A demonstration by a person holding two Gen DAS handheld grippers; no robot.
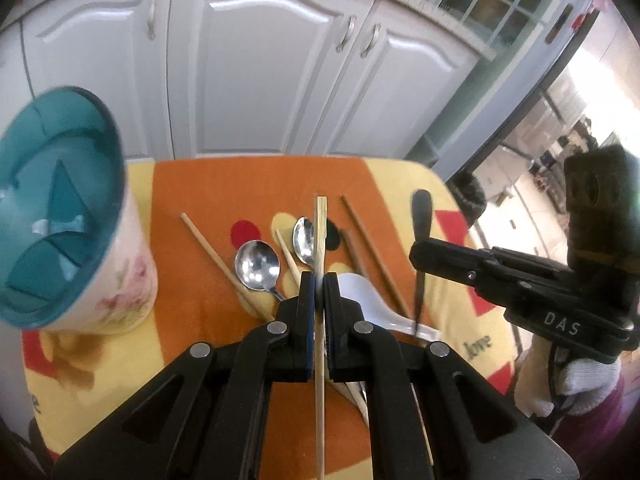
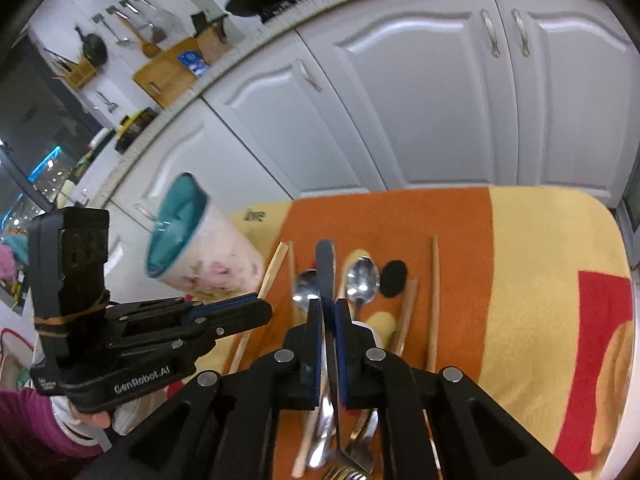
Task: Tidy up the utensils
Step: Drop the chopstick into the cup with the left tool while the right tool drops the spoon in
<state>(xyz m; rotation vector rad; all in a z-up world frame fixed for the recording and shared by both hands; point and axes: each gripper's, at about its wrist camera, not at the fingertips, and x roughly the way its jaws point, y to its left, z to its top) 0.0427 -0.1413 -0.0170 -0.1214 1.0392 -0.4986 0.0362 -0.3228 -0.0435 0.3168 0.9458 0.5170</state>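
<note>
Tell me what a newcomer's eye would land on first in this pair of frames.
Probably the two grippers, each shut on a utensil above the orange and yellow cloth: the left gripper clamps a pale bamboo chopstick, the right gripper a dark-handled fork. Next, the floral holder with its teal inside, at the cloth's left edge. Spoons and more chopsticks lie loose between them.

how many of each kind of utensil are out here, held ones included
chopsticks: 5
metal spoons: 2
white ceramic spoon: 1
dark-handled fork: 1
total: 9
</note>
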